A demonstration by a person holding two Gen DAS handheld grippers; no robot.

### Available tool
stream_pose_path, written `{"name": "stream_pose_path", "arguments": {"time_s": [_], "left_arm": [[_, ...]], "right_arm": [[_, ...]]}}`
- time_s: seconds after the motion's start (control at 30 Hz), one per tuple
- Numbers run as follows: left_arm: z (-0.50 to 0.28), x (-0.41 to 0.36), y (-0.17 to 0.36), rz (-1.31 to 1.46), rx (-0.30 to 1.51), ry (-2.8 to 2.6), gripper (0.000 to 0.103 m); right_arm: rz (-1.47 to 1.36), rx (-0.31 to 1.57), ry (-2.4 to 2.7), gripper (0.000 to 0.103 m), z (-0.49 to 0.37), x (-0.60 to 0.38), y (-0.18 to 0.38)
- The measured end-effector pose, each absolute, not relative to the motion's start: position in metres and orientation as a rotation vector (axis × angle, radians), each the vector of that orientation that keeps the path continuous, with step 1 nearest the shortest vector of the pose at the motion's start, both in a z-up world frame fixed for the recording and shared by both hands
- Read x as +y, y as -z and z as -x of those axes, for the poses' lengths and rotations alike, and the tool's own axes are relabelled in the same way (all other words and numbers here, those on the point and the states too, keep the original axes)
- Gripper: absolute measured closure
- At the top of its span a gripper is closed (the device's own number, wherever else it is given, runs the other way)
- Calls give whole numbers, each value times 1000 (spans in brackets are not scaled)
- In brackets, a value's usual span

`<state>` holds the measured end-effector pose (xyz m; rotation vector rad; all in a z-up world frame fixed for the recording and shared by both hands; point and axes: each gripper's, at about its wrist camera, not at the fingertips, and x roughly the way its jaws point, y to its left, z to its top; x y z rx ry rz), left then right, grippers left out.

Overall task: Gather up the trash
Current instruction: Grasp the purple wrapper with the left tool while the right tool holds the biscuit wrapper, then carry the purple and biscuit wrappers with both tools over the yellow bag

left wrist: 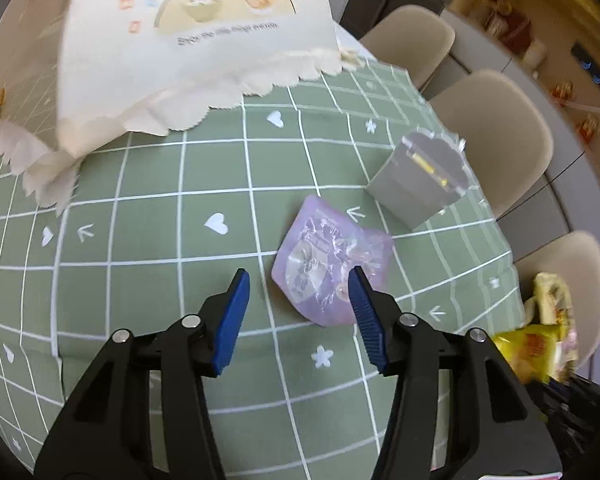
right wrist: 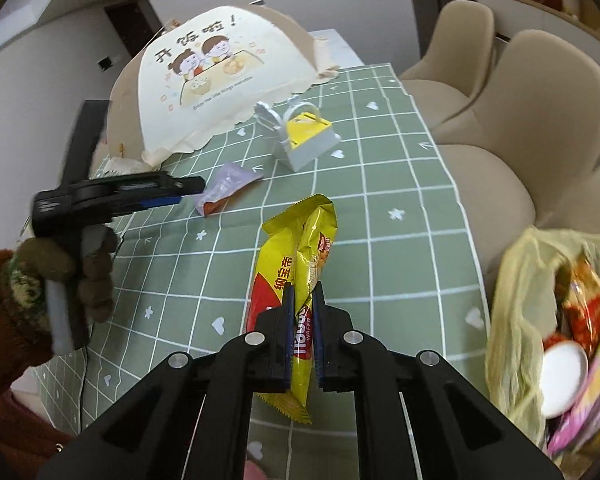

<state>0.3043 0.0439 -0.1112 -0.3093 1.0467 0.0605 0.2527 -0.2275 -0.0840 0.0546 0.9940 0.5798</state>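
The right tongs [right wrist: 302,300] are closed on a yellow wafer wrapper [right wrist: 296,264], pinched between the two blue pads, with the wrapper's upper end standing clear above the fingertips and its lower end hanging below them. The wrapper is held above the bench [right wrist: 400,240], which carries a green checked cloth. To the right of the bench edge, a pale yellow plastic bag [right wrist: 516,292] stands open and contains several wrappers and a white round lid. The left tongs [left wrist: 298,280] are open and empty, poised above a purple pouch [left wrist: 328,264] that lies flat on the cloth; the right pad overlaps the pouch in the left wrist view, the left pad stands beside it, and contact cannot be confirmed. A gloved hand [right wrist: 76,268] grips the left tool's handle. Just beyond the pouch stands a small grey bin [left wrist: 416,184] with a yellow insert and its lid raised. A cream food cover [right wrist: 208,80] sits at the far end.
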Motion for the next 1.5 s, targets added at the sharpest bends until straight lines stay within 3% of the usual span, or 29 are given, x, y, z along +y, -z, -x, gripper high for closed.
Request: {"name": "stream_pose_path", "arguments": {"time_s": [0.13,0.3,0.4,0.7,0.97,1.23,1.5], "left_arm": [[-307,43,121,325,1061,-100,66],[-308,38,122,287,1060,-109,96],[-303,39,117,316,1048,-77,101],[-239,47,75,351,985,2,102],[-192,43,-8,350,785,8,102],[-180,-9,-69,339,665,116,102],[-212,-106,-75,332,690,281,102]], "right_arm": [[-72,1000,-553,93,-242,-234,85],[-79,1007,-533,93,-230,-237,85],[-74,1002,-526,93,-224,-236,82],[-57,961,-521,93,-210,-236,62],[45,790,-547,93,-197,-242,-5],[98,672,-499,93,-191,-283,-56],[78,637,-379,93,-187,-373,-67]]}}
